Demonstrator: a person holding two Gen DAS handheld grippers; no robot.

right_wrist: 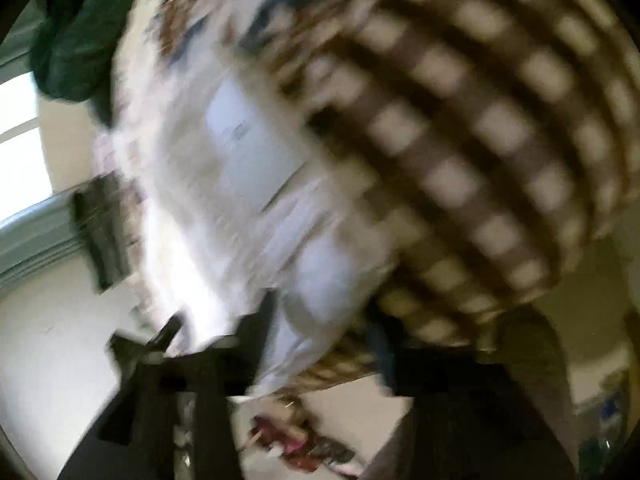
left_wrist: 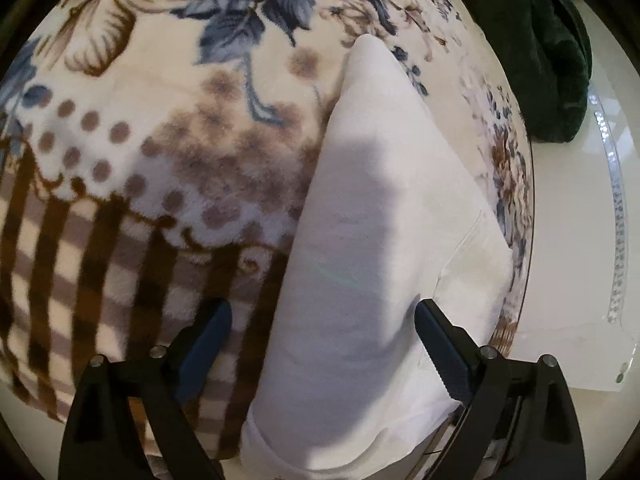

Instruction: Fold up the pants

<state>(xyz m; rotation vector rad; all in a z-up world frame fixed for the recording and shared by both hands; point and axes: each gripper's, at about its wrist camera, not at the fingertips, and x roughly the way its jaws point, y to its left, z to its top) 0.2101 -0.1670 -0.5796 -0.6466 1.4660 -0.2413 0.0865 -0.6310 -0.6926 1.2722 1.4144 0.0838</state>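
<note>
Largest item: plush fleece blanket [left_wrist: 168,152], cream with blue and brown flowers, brown dots and a brown check border; it covers the whole work surface. No containers in view.

On the blanket, along its right side in the left wrist view: white cotton pants [left_wrist: 376,240], folded into a long narrow strip with one end tapering away from the camera. The right wrist view is heavily blurred; the pants [right_wrist: 248,184] show there as a white patch left of the check border.

Off the blanket's far right edge: dark green cloth [left_wrist: 536,40], bunched, on a pale floor.

Left gripper [left_wrist: 324,316]: jaws spread wide above the near end of the pants, pads clear of the fabric, nothing held.

Right gripper [right_wrist: 320,344]: black fingers smeared by blur; jaws appear parted, with white fabric between them; cannot tell contact.
</note>
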